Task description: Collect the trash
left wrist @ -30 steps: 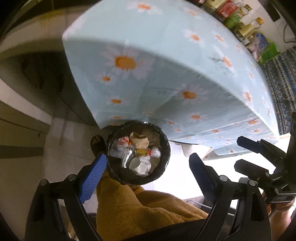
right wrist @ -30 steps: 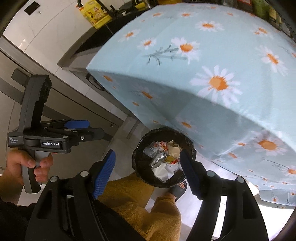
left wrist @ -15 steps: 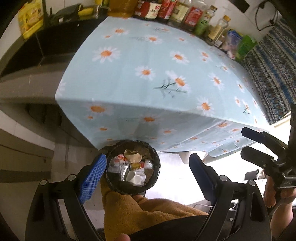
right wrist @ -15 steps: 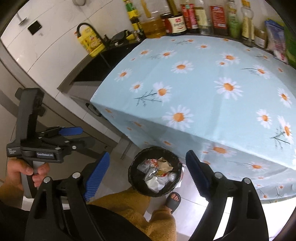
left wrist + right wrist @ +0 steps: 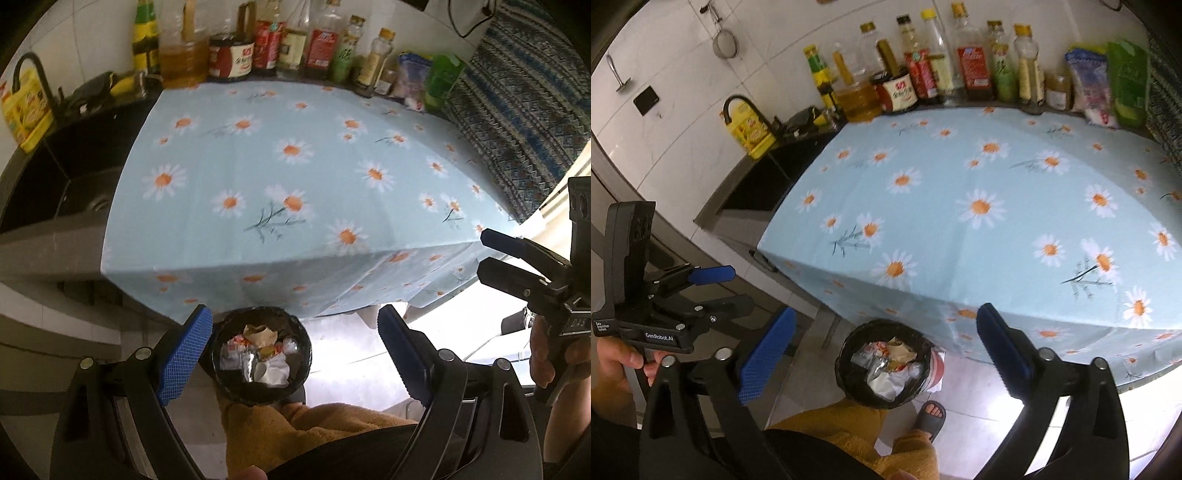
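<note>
A black-lined bin (image 5: 226, 384) (image 5: 842, 369) stands on the floor by the table's near edge, holding crumpled wrappers and white paper (image 5: 271, 371) (image 5: 886, 384). The table (image 5: 295, 177) (image 5: 979, 221) wears a light blue daisy cloth. My left gripper (image 5: 293, 312) hangs open high above the bin with nothing between its blue pads; it also shows in the right wrist view (image 5: 735, 291). My right gripper (image 5: 886, 311) is beside it, jaws opening wide and nothing between them; the left wrist view catches it at the right edge (image 5: 484, 253).
Several sauce and oil bottles (image 5: 258, 48) (image 5: 923, 81) line the table's back edge, with packets (image 5: 1108, 88) at the right. A dark sink (image 5: 55, 177) and yellow bottle (image 5: 751, 129) lie left. The person's mustard-clad leg (image 5: 295, 435) and slippered foot (image 5: 931, 413) are beside the bin.
Both grippers have risen, so the views swing from the bin and the cloth's hanging side up to the whole table top and bottles. The right gripper's jaws have spread wider.
</note>
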